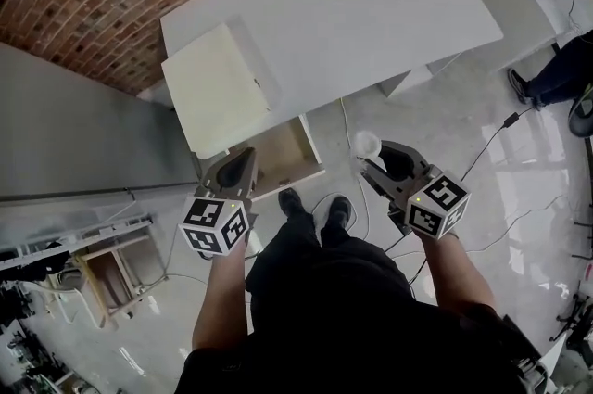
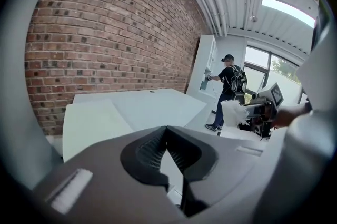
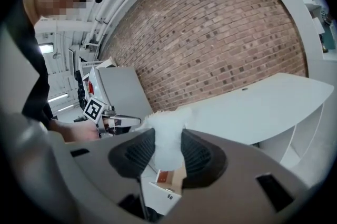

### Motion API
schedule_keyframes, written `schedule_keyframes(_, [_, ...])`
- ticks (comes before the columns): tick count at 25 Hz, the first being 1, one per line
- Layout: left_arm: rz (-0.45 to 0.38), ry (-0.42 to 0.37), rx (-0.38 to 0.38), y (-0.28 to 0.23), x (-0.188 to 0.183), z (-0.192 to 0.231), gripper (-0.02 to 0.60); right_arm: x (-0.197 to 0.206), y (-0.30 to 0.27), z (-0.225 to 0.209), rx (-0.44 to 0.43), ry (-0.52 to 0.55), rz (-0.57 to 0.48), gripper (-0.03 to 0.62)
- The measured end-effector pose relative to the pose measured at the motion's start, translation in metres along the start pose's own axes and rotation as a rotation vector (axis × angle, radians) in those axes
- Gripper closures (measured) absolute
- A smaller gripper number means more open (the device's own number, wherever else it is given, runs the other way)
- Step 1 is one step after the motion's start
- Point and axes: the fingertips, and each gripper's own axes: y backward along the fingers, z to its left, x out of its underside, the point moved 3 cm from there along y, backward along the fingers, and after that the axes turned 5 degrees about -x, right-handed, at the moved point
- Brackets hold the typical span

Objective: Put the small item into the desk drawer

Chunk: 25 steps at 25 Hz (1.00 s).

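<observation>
We see a soft, fluffy white wad (image 1: 366, 143) pinched between the ribbed black pads of the right hand-held gripper (image 1: 372, 166), whose jaws stand fairly wide around it. It sits just right of the open, wood-lined drawer (image 1: 278, 153) under a smooth, curved white desk (image 1: 371, 12). The left hand-held gripper (image 1: 243, 158) is pressed together and empty, by the drawer's left edge.

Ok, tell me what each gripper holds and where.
The right gripper clamps the small white item by its lower part; the left gripper holds nothing.

No readable words or numbers, just square black-and-white markers on the cubes of the left gripper (image 1: 243, 158) and right gripper (image 1: 374, 157).
</observation>
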Motion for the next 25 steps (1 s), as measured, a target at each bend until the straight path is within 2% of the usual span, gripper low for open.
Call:
schedule_keyframes(6, [-0.009,0.095,-0.051,0.011,0.023,0.036,0.57,0.005,-0.05,0.009,-0.062,0.013,0.096,0.449])
schedule_keyframes(10, [-0.005,0.144,-0.058,0.019,0.04,0.052,0.569,0.01,-0.086,0.02,-0.104,0.043,0.167,0.449])
schedule_keyframes(19, [-0.007,0.203,-0.063,0.035,0.063,0.108,0.57,0.032,-0.166,0.051,-0.157,0.109,0.322,0.449])
schedule_keyframes(25, [0.025,0.222,-0.09,0.025,0.079,0.132,0.57,0.037,-0.188,0.058,-0.196,0.193,0.393,0.45])
